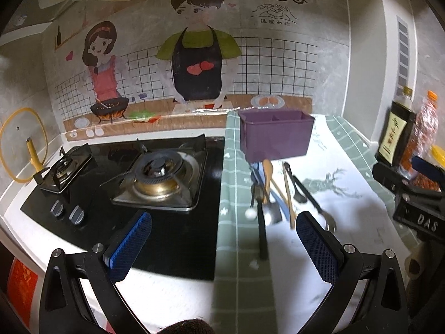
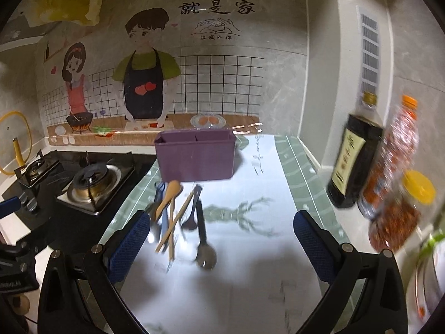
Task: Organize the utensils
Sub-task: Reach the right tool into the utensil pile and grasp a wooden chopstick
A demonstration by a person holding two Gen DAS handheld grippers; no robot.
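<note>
A purple divided utensil holder point(image 1: 275, 136) stands upright at the back of the green-and-white cloth; it also shows in the right wrist view point(image 2: 196, 156). In front of it lies a loose pile of utensils point(image 1: 274, 194): a wooden spoon point(image 2: 167, 197), wooden chopsticks point(image 2: 176, 221), a dark spoon point(image 2: 204, 247), a black ladle point(image 1: 296, 188) and a metal fork point(image 1: 329, 224). My left gripper point(image 1: 224, 246) is open and empty above the near edge of the pile. My right gripper point(image 2: 222, 247) is open and empty, just right of the pile.
A black gas stove point(image 1: 155, 172) with two burners sits left of the cloth. A soy sauce bottle point(image 2: 353, 158), an orange-capped bottle point(image 2: 397, 150) and a yellow-lidded jar point(image 2: 400, 214) stand at the right. The other gripper's body point(image 1: 417, 200) is at the right edge.
</note>
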